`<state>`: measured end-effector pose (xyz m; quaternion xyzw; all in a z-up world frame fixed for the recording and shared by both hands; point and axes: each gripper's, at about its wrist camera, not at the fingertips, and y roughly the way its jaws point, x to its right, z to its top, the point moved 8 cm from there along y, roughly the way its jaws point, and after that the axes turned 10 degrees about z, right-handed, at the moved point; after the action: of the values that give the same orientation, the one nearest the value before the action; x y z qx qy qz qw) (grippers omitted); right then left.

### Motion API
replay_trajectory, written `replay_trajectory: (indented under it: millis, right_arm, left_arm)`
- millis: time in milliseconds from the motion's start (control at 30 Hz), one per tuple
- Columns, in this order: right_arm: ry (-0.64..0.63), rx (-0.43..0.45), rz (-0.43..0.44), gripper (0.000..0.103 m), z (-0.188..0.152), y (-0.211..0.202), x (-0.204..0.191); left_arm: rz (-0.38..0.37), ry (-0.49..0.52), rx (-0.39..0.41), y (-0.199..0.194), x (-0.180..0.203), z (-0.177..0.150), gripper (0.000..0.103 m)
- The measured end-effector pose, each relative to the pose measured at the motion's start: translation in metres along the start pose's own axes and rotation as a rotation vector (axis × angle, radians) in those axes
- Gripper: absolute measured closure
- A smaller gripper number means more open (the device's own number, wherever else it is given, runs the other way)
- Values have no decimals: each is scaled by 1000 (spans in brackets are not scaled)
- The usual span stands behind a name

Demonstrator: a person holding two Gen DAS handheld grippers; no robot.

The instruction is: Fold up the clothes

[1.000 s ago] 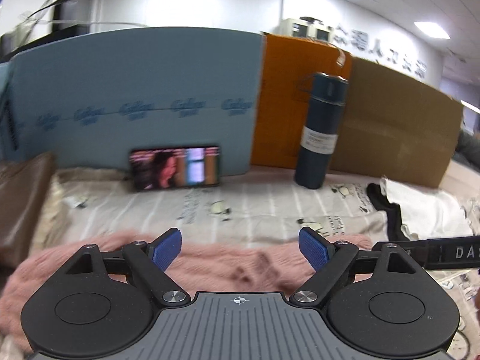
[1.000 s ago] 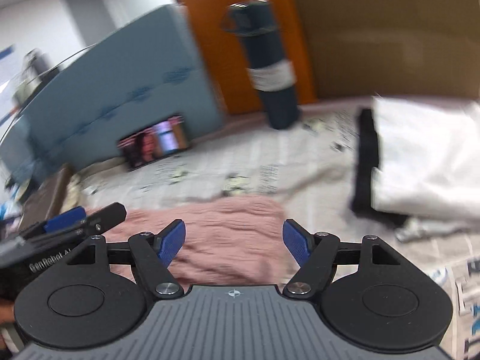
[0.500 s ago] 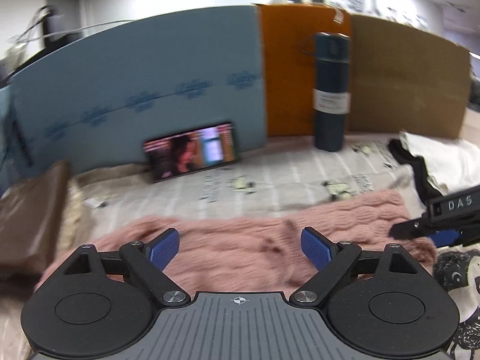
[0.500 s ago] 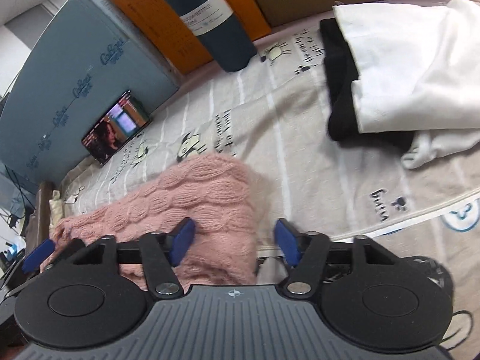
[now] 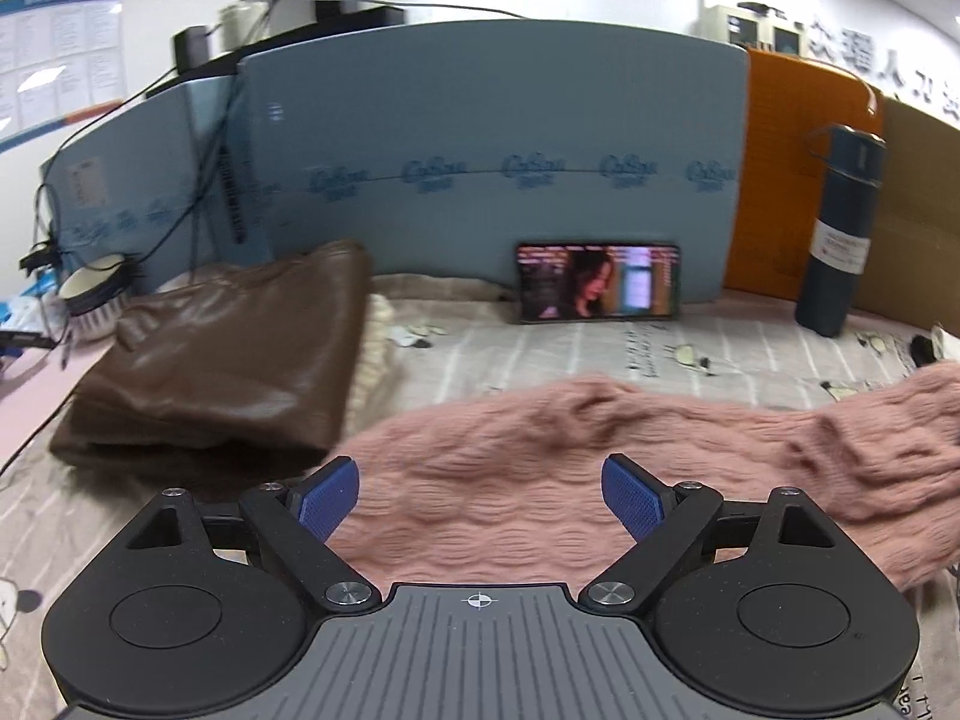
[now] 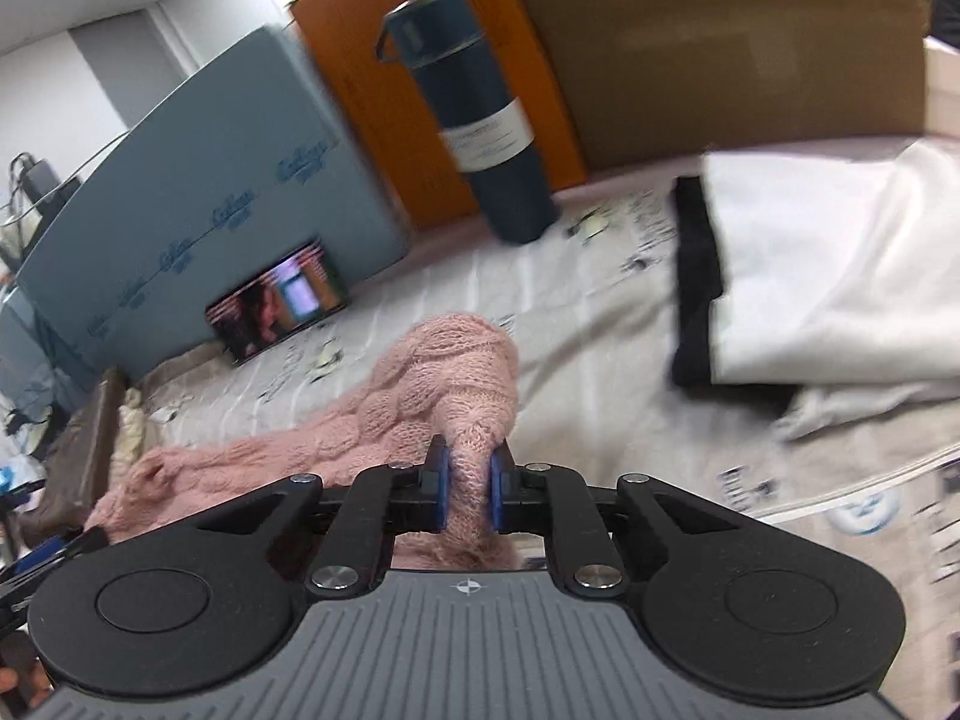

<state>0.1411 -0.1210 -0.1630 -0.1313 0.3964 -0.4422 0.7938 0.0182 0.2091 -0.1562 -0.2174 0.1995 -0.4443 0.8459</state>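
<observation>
A pink knitted sweater (image 5: pixel 600 468) lies stretched across the patterned sheet (image 5: pixel 540 354). My left gripper (image 5: pixel 480 495) hovers over its left part, jaws wide open, nothing between the blue pads. In the right wrist view my right gripper (image 6: pixel 467 483) is shut on a bunched fold of the pink sweater (image 6: pixel 444 372), pads pressing both sides, the right end lifted a little. The left gripper's tip (image 6: pixel 54 552) shows at that view's lower left edge.
A folded brown leather garment (image 5: pixel 228 360) lies left of the sweater. A phone (image 5: pixel 597 282) playing video leans on the blue panel (image 5: pixel 480 150). A dark blue flask (image 6: pixel 480 114) stands by orange and cardboard boards. Folded white and black clothes (image 6: pixel 828 276) lie right.
My right gripper went from open over the sweater's right end to shut on a fold of it. My left gripper swung left along the sweater toward the brown garment, still open.
</observation>
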Motion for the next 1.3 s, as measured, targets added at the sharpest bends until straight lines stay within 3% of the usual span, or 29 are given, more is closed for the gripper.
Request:
replay_trajectory:
  millis: [133,267,333,433,600,733,933,1100,1200,1233,1300]
  right_arm:
    - [-43,20,-89,92,10,-9,10]
    - [-112,33,-90,91,14,-11,-12]
    - [-155,43,-76,91,16,-12,-30]
    - [-234,62,-51,91,18,-13,-61]
    - [-334,66,-12,91,15,-6,-116]
    - [-454,47,50,91,-1,6,-167]
    - [-547,-53,157,91,-41,41,-227]
    - [-556,-166,202,88,-77,70,-248]
    - [-522,-251,221,71,-96,87,-248]
    - [-501,-289,233,59,-104,92,-246]
    - [-464,-334,252,46,-108,93,-244]
  left_arm:
    - [56,-13,-1,4,-19,-3,12]
    - [115,12,-60,24,-31,-16,12]
    - [110,54,-120,38,-31,-27,12]
    - [102,62,-128,40,-34,-29,12]
    - [-8,-26,-70,20,-45,-6,12]
    - [-93,-137,-77,14,-57,11,12]
    - [-230,-357,-147,15,-80,31,12]
    - [-394,-515,-249,26,-88,31,13]
    - [-506,-595,-331,35,-86,26,13]
    - [-543,-613,-355,37,-84,25,13]
    - [-601,-620,-388,40,-76,22,13]
